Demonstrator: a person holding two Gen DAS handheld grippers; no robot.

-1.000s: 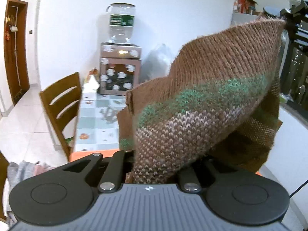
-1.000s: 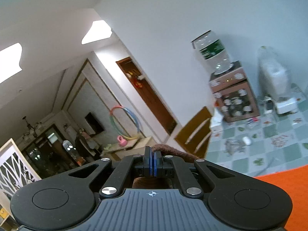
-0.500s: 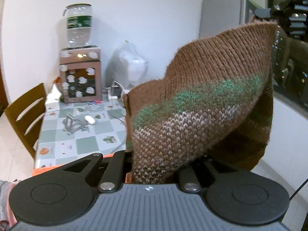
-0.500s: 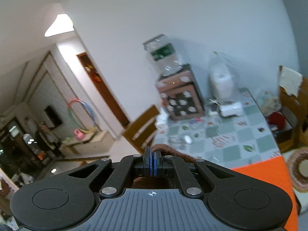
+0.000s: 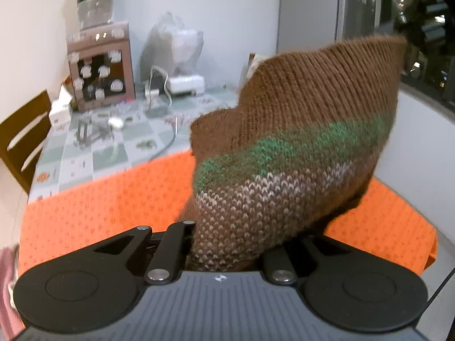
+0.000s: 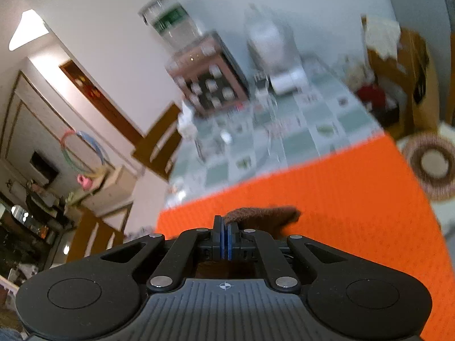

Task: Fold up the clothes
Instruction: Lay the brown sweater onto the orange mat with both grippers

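A brown knitted sweater (image 5: 298, 153) with green and pale stripes fills the middle and right of the left wrist view, held up above the orange mat (image 5: 99, 210). My left gripper (image 5: 224, 253) is shut on its lower edge; the knit hides the fingertips. My right gripper (image 6: 226, 233) is shut on another brown edge of the sweater (image 6: 261, 216), with the blue pads pressed together, above the orange mat (image 6: 327, 199).
Behind the mat lies a checked tablecloth (image 5: 93, 147) with a water dispenser (image 5: 99, 56), a plastic bag (image 5: 173, 48), cables and small items. A wooden chair (image 5: 22, 142) stands left. A woven basket (image 6: 432, 164) and a cardboard box (image 6: 409, 79) stand right.
Both grippers have tilted and come down toward the table with the sweater; the orange mat now fills much more of both views. Both stay shut on the knit.
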